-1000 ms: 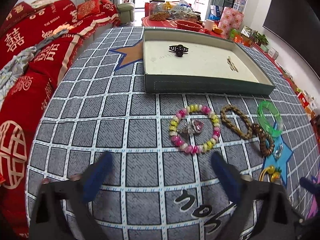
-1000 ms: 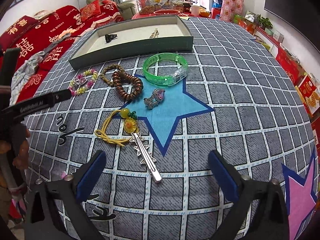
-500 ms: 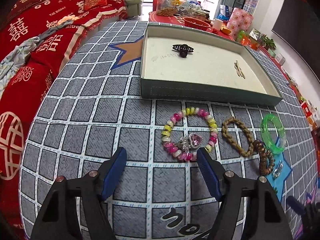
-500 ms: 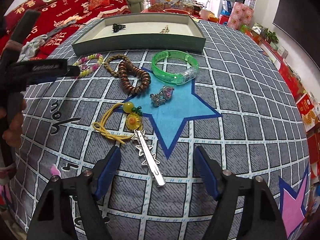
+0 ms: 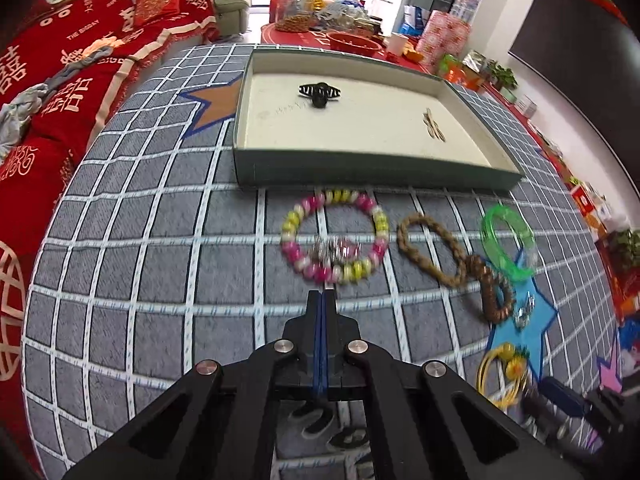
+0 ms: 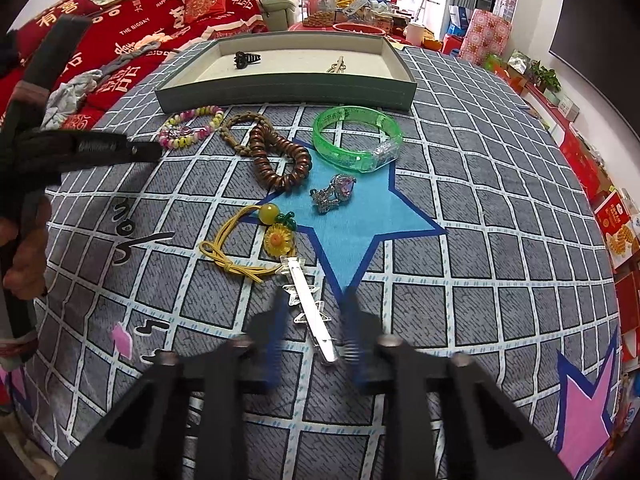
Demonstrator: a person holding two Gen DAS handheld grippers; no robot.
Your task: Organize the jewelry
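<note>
My left gripper (image 5: 322,295) is shut and empty, its tip just short of the pink and yellow bead bracelet (image 5: 334,241) lying in front of the green tray (image 5: 360,168). The tray holds a black claw clip (image 5: 319,93) and a small gold clip (image 5: 434,128). My right gripper (image 6: 313,312) is partly open, its fingers on either side of a clear star hair clip (image 6: 308,300), not clamped on it. Beyond it lie a yellow cord hair tie with a sunflower (image 6: 256,242), a crystal brooch (image 6: 334,193), a brown bead bracelet (image 6: 280,160) and a green bangle (image 6: 358,138).
A braided tan cord (image 5: 430,250) lies right of the bead bracelet. The jewelry sits on a grey checked cloth with star patches (image 6: 352,224). A red sofa (image 5: 60,92) runs along the left, a cluttered red table (image 5: 352,40) stands behind the tray.
Both grippers moved forward and closed: the left from wide open to fully shut near the bead bracelet, the right narrowed around the star hair clip.
</note>
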